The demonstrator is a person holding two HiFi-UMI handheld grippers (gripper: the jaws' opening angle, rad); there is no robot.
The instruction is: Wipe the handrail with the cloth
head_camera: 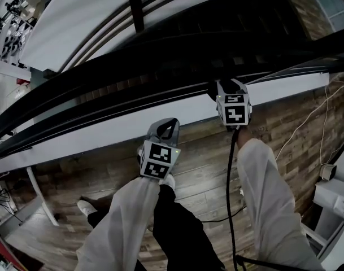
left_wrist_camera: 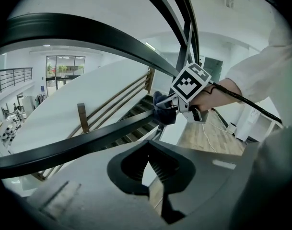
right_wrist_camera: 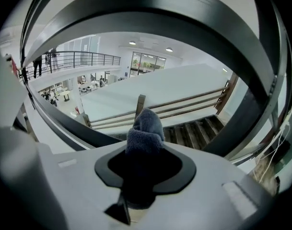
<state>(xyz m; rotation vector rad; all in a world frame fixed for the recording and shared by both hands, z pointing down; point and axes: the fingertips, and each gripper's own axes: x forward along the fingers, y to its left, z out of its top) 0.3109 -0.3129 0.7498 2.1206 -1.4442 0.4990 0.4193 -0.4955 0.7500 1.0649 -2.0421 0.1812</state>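
A black handrail (head_camera: 104,75) runs diagonally from lower left to upper right in the head view. My right gripper (head_camera: 228,87) is shut on a dark blue cloth (right_wrist_camera: 145,131), which bulges out past the jaws. In the left gripper view the cloth (left_wrist_camera: 162,111) lies against the rail (left_wrist_camera: 78,145), with the right gripper (left_wrist_camera: 173,103) right behind it. My left gripper (head_camera: 170,124) hangs lower and to the left, just short of the rail above the white ledge. Its jaws look shut on nothing (left_wrist_camera: 148,169).
Beyond the rail a staircase with wooden steps (head_camera: 217,21) descends, with more black rails above it. A white ledge (head_camera: 104,134) runs under the handrail. Below lie a wooden floor (head_camera: 200,168), loose cables (head_camera: 307,123) and white furniture (head_camera: 335,196) at right.
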